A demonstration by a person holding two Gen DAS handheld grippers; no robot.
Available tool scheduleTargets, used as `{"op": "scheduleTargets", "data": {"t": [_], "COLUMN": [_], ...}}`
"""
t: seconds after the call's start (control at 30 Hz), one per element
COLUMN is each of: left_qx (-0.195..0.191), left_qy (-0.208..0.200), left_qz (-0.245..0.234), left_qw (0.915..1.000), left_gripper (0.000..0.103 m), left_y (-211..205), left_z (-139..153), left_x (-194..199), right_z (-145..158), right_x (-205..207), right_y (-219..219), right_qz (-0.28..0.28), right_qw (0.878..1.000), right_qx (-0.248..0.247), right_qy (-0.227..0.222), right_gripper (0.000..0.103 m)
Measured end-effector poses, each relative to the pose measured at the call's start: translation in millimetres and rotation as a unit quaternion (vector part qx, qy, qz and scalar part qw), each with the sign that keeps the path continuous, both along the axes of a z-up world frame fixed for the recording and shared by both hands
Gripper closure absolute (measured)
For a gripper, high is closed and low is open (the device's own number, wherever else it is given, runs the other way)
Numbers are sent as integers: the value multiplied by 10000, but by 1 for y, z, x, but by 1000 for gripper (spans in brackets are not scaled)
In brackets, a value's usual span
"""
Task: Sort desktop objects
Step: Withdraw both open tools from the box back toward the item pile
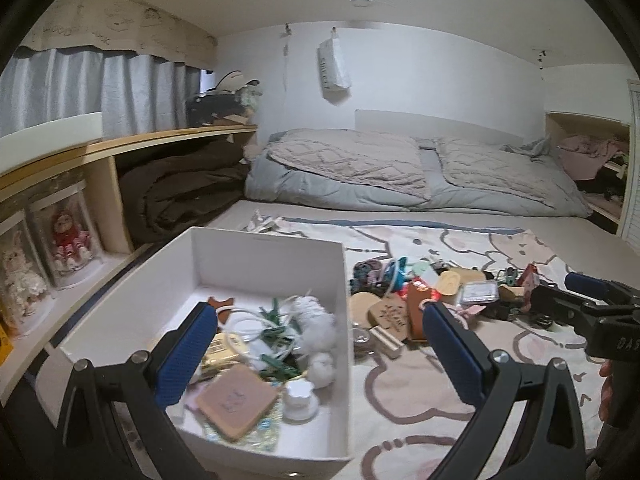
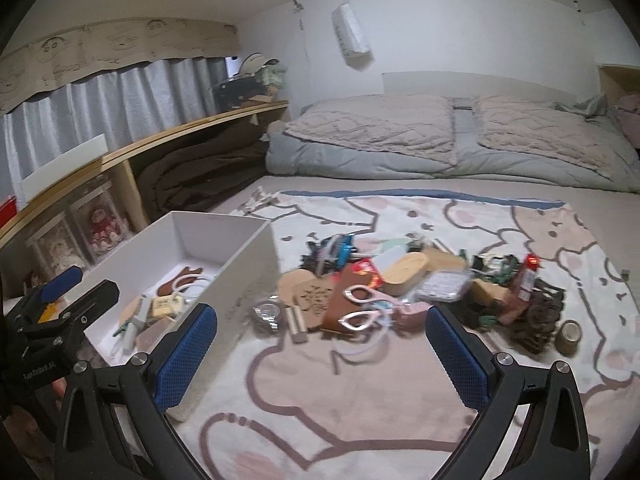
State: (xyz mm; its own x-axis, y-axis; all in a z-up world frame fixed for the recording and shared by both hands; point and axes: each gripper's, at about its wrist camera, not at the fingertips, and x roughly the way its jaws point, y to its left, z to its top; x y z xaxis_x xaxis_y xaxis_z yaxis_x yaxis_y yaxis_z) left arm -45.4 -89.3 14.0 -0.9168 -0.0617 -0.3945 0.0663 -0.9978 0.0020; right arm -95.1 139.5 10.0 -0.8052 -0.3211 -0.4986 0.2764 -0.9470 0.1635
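Left wrist view: the left claw (image 1: 320, 344) hangs spread wide and empty over the white box (image 1: 264, 256) at lower left, which already holds clips, a pom-pom and a tan pad. The pile (image 1: 432, 296) at center right remains unsorted.

Right wrist view: the right claw (image 2: 320, 344) gapes empty before the pile, so most work remains. The pink scissors (image 2: 366, 306) lie at center, handles toward the camera, long axis running lower left to upper right.
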Motion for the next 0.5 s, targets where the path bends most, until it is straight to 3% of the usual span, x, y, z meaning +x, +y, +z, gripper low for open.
{"op": "scheduleTargets", "data": {"t": [0.5], "left_qx": [61], "left_qy": [22], "left_qz": [-626], "left_qw": [9980], "left_gripper": [0], "left_y": [63], "left_z": [-9], "left_x": [-30], "right_z": [-10], "right_x": [-6], "right_y": [55], "right_qz": [-451], "right_qw": [9989], "right_qx": [125], "right_qy": [24], "right_gripper": [0]}}
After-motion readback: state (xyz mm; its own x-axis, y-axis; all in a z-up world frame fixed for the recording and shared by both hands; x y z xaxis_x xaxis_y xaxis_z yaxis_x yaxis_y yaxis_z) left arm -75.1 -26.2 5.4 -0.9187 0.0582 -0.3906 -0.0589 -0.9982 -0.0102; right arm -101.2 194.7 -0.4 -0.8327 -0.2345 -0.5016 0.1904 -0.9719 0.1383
